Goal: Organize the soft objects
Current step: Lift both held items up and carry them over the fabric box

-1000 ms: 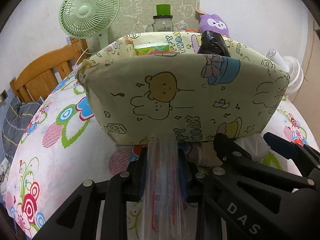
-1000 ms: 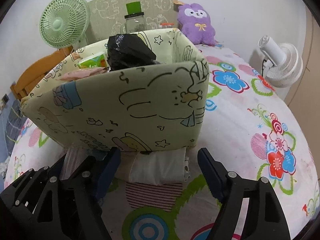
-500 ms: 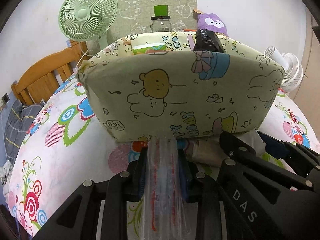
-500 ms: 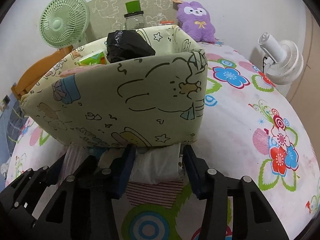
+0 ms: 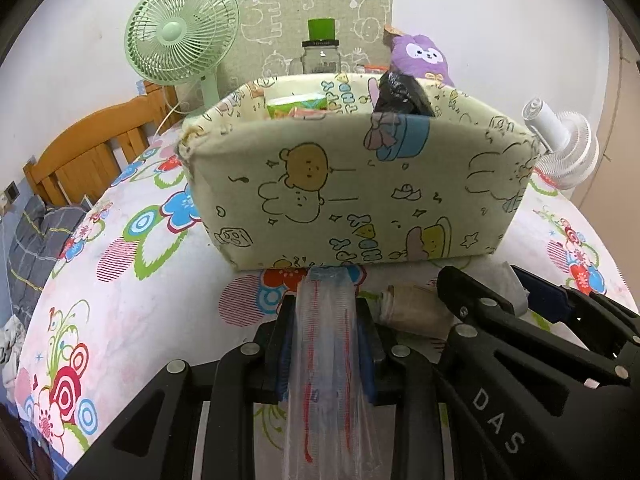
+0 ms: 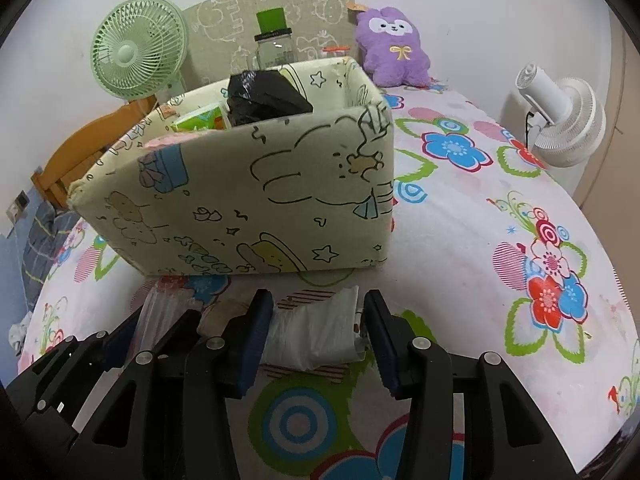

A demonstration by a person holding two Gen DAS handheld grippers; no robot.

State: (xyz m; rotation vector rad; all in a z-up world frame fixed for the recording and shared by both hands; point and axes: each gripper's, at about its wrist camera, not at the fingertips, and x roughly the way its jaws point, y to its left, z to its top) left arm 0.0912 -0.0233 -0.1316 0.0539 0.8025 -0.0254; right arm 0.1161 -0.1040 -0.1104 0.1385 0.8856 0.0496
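Left gripper (image 5: 325, 344): jaws clenched on a clear plastic bag (image 5: 326, 360) with red print, bag runs up between the blue pads and its far end nearly reaches the fabric bin (image 5: 352, 192). Right gripper (image 6: 318, 334): jaws sit either side of a white plastic bundle (image 6: 316, 336) lying on the bed; both pads look to be touching it, but I can't tell if they're actually squeezing. A beige roll (image 5: 412, 308) lies on the sheet between the two grippers, just beside the white bundle.

Bin is right ahead of both, cream cloth with cartoon bear and rabbit print, upright on the floral bedsheet (image 6: 480, 248). Inside it: a crumpled black bag (image 6: 266, 96) toward the right side, a green packet (image 6: 202, 120) to its left, something pink at the front edge.

Behind the bin: glass jar (image 6: 274, 46) with green lid, green fan (image 6: 138, 54), purple plush (image 6: 394, 50) against the wall. White fan (image 6: 568, 120) off the bed's right edge. Wooden bed frame (image 5: 96, 140) at left.
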